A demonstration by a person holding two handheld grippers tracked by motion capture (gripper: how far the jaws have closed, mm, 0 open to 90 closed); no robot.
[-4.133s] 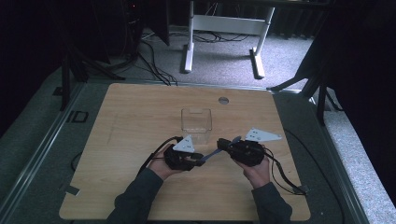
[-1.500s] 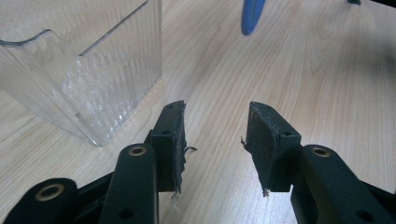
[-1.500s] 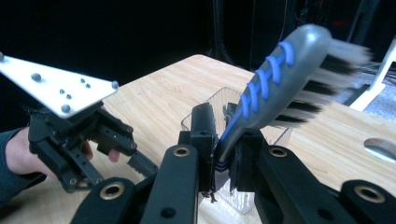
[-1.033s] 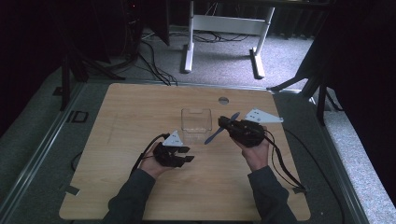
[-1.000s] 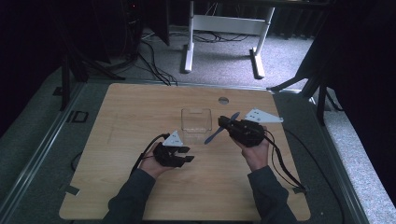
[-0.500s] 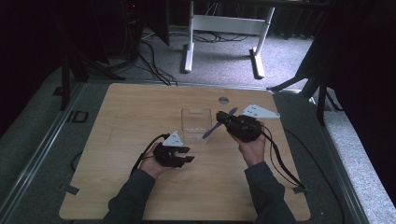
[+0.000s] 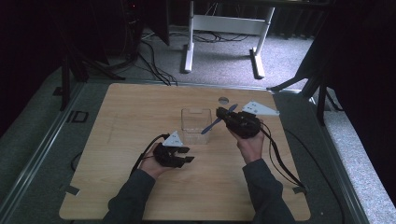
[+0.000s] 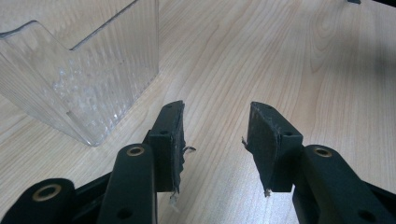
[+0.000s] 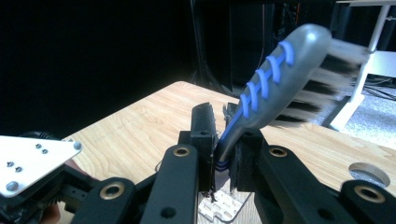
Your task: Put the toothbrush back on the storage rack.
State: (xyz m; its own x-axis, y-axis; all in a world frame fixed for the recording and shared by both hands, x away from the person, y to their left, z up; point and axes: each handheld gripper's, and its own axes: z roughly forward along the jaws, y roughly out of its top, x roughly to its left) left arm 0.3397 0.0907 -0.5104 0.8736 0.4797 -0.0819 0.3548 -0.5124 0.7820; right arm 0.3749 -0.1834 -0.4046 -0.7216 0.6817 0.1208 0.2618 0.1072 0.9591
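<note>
My right gripper (image 7: 224, 115) is shut on a grey and blue toothbrush (image 7: 213, 125) near its neck. The bristled head (image 9: 327, 70) rises beyond the jaws. In the high view the handle slants down and left over the clear plastic container (image 7: 192, 122); whether its tip is inside I cannot tell. My left gripper (image 7: 187, 155) rests on the table just in front of that container, open, with nothing between its jaws. In the left gripper view the gripper (image 8: 215, 140) points past the container's ribbed corner (image 8: 88, 88).
The wooden table (image 7: 140, 107) has a round hole (image 7: 223, 100) near its far edge, behind the container. Cables trail from both grippers toward the person. A white desk frame (image 7: 224, 28) stands on the floor beyond the table.
The right gripper has shifted slightly toward the far edge, carrying the toothbrush over the container. The left gripper has stayed where it was.
</note>
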